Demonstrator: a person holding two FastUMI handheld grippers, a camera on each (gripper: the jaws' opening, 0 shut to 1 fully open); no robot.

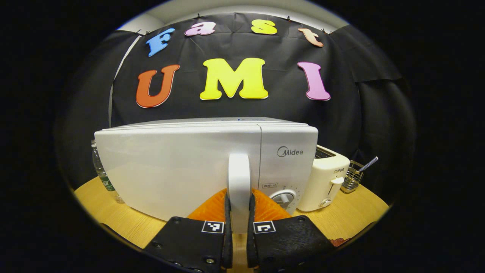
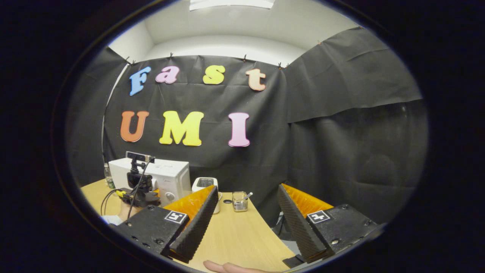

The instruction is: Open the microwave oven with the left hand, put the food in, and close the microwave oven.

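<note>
The left gripper [image 1: 239, 212] pinches the handle [image 1: 238, 178] of the microwave [image 1: 182, 167], door shut. Right of the microwave, the right gripper [image 2: 246, 216] hangs spread above the table [image 2: 235, 235].

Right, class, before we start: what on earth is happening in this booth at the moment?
A person is working with two hand-held claws at a wooden table. The left claw is closed on the white vertical handle of the white microwave oven, whose door looks shut. The right claw hangs open over the table, holding nothing. A cream toaster and a small wire basket stand beside the microwave.
</note>
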